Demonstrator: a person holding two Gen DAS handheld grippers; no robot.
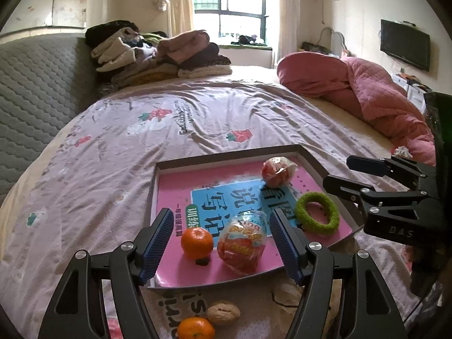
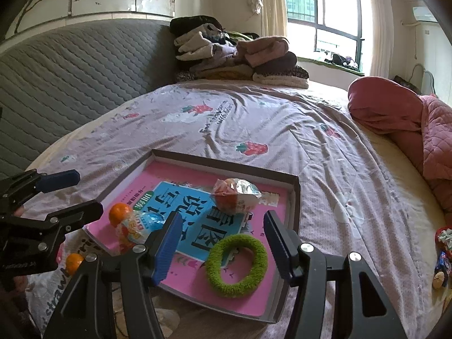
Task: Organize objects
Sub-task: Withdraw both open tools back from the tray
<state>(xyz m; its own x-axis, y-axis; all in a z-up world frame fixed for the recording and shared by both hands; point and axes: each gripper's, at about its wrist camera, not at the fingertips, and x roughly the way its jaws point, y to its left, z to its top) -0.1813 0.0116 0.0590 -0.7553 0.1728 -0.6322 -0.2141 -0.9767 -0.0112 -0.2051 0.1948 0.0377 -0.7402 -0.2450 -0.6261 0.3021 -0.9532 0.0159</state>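
A shallow grey tray (image 1: 226,152) (image 2: 226,165) lies on the bed with a pink book (image 1: 175,186) (image 2: 192,276) in it. On the book rest a tangerine (image 1: 197,243) (image 2: 120,213), a clear-wrapped snack pack (image 1: 243,247) (image 2: 138,228), a wrapped red snack (image 1: 278,171) (image 2: 236,195) and a green fuzzy ring (image 1: 316,214) (image 2: 237,265). My left gripper (image 1: 221,240) (image 2: 89,190) hovers open over the tangerine and snack pack. My right gripper (image 2: 223,247) (image 1: 339,171) stands open above the green ring, touching nothing.
A walnut (image 1: 223,312) and a second tangerine (image 1: 195,327) (image 2: 74,262) lie on the sheet in front of the tray. Small wrapped items (image 2: 442,254) sit at the far right. Folded clothes (image 1: 158,53) and a pink quilt (image 1: 367,90) lie farther back.
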